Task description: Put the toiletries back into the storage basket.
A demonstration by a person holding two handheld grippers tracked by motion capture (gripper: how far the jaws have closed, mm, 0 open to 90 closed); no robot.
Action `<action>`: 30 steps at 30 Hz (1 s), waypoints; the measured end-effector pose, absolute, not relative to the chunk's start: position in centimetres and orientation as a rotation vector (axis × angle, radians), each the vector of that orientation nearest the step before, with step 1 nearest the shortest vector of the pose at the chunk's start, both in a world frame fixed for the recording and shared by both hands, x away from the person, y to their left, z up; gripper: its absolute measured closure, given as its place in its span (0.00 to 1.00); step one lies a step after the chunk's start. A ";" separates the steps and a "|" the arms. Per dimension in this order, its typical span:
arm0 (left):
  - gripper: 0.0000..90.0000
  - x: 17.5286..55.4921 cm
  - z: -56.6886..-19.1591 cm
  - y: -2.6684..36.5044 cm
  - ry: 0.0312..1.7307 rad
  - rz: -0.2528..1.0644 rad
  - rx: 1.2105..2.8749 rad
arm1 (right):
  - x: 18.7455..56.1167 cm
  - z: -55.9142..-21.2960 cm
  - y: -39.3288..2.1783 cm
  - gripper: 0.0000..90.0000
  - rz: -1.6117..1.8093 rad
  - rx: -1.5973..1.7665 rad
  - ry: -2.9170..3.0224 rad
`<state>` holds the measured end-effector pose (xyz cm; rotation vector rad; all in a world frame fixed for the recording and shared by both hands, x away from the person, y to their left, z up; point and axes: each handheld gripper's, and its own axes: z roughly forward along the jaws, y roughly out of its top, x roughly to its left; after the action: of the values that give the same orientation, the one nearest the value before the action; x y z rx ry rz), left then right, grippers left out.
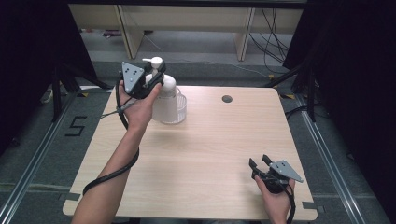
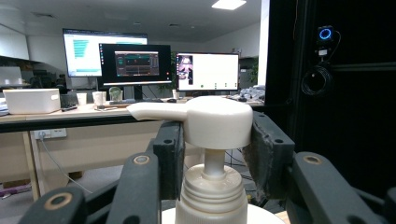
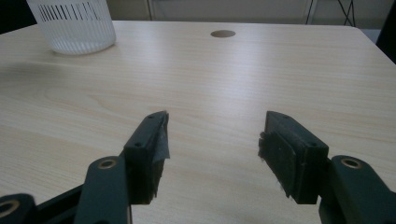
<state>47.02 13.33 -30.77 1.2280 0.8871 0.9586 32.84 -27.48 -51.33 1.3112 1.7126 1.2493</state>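
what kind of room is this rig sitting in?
Likely an office or lab set up for recording. Three lit monitors stand on a desk behind the pump bottle, black curtains flank the wooden table, and loose cables run over the carpeted floor.

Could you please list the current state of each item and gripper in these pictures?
Pump bottle: upright inside the basket, pump head between the left gripper's jaws.
Basket: upright on the table.
Left gripper: closed on the pump bottle.
Right gripper: open, holding nothing, low over the table.
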 end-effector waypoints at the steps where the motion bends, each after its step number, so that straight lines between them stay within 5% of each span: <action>1: 0.66 47.0 -30.8 13.3 0.887 0.959 1.228 | 32.8 -51.3 -27.5 0.46 1.249 1.311 1.713; 30: 0.66 48.1 -29.5 13.3 0.872 0.971 1.228 | 32.9 -51.4 -27.4 0.46 1.259 1.336 1.715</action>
<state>48.08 13.29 -29.53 1.2280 0.8715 0.9707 32.87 -27.37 -51.38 1.3362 1.7146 1.2592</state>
